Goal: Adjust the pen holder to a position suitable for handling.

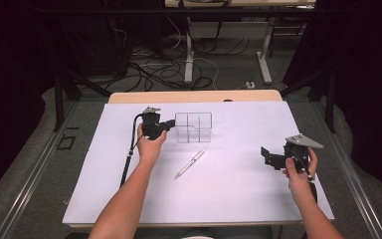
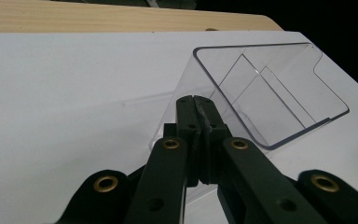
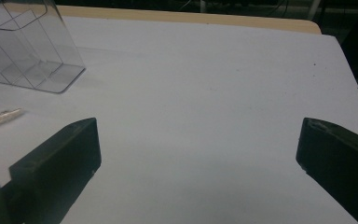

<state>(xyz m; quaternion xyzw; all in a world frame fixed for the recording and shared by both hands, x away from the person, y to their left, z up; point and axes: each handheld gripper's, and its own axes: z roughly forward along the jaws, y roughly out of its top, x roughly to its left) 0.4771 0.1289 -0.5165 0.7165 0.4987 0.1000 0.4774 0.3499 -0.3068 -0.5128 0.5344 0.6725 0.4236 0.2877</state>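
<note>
Tools number two: left tool (image 1: 169, 123) pinching one clear organizer's (image 1: 194, 127) wall, right tool (image 1: 266, 155) spread, one pen (image 1: 190, 164) between.

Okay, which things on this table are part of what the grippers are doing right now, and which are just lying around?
In the job:
- clear organiser, its wall pinched by the shut left gripper
- silver pen, lying loose in front of it
- right gripper, open, holding nothing

Lying about:
- cables on the floor beyond the table

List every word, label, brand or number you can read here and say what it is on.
None can be read.
Pen: any print is too small to make out.
Clear acrylic organizer: no marking.
White table cover: blank.
</note>
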